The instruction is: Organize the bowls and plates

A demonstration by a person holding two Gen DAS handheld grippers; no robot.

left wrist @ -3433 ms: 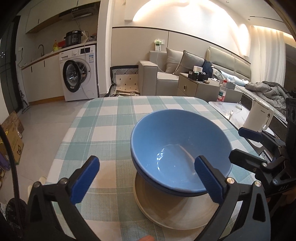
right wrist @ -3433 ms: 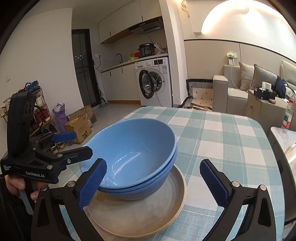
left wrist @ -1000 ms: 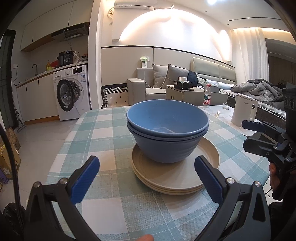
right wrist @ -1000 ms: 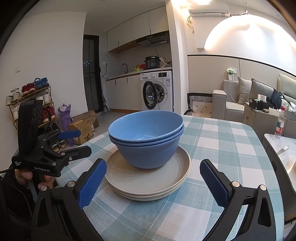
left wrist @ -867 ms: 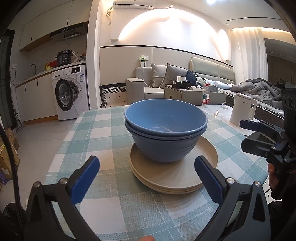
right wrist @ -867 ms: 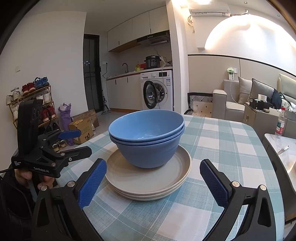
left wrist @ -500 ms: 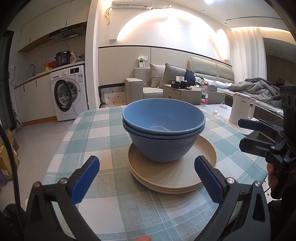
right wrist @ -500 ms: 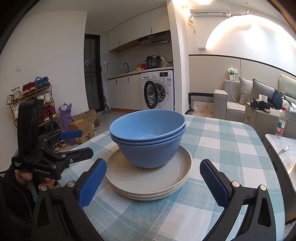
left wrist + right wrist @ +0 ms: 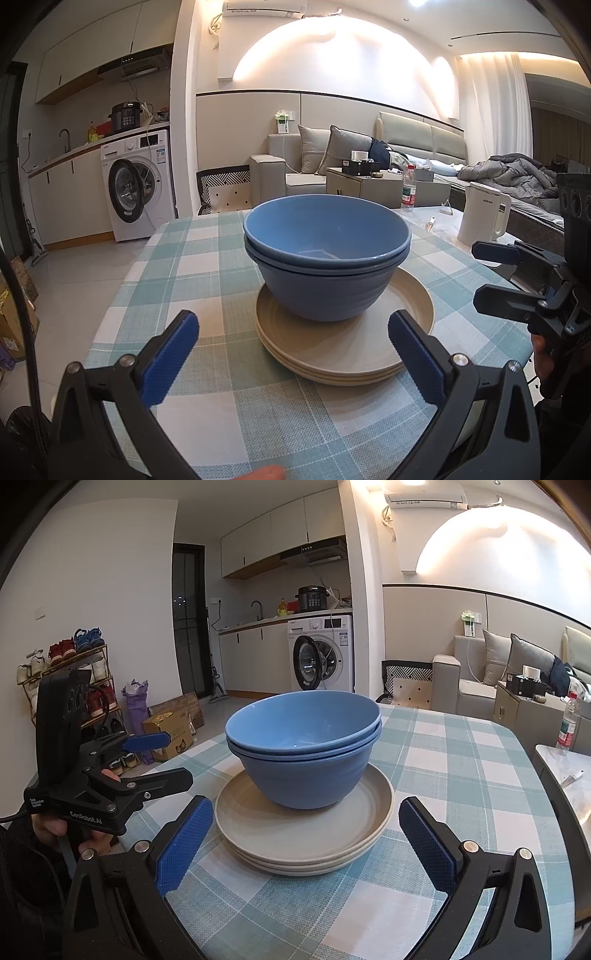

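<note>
Since the first pictures both cameras have been pulling back and dropping lower, so the stack is now showing from the side rather than from above; over the last half second it is barely shifting.

Nearest in the left wrist view, the left gripper (image 9: 293, 354) is hovering with its jaws spread wide and holding nothing, its blue pads framing the stack from 6 o'clock without touching it. The right gripper (image 9: 306, 836) is doing the same in its own view, jaws wide apart and empty. Each is also showing in the other's view, at 3 o'clock and at 9 o'clock, standing clear of the dishes. That, to my judgement, is a release posture: the sorting looks finished and both tools are clearing away.

Just beyond the pads, the beige plates (image 9: 347, 354) are lying flat on the checked surface (image 9: 199, 288), stacked with rims aligned so that the widest, most stable pieces are forming the base. The two blue bowls (image 9: 327, 254) are nesting upright inside one another at the middle of the top plate, which is keeping the load centred and compact.

Farther off at 2 o'clock, a white kettle (image 9: 484, 214) is standing well apart on a side table.
</note>
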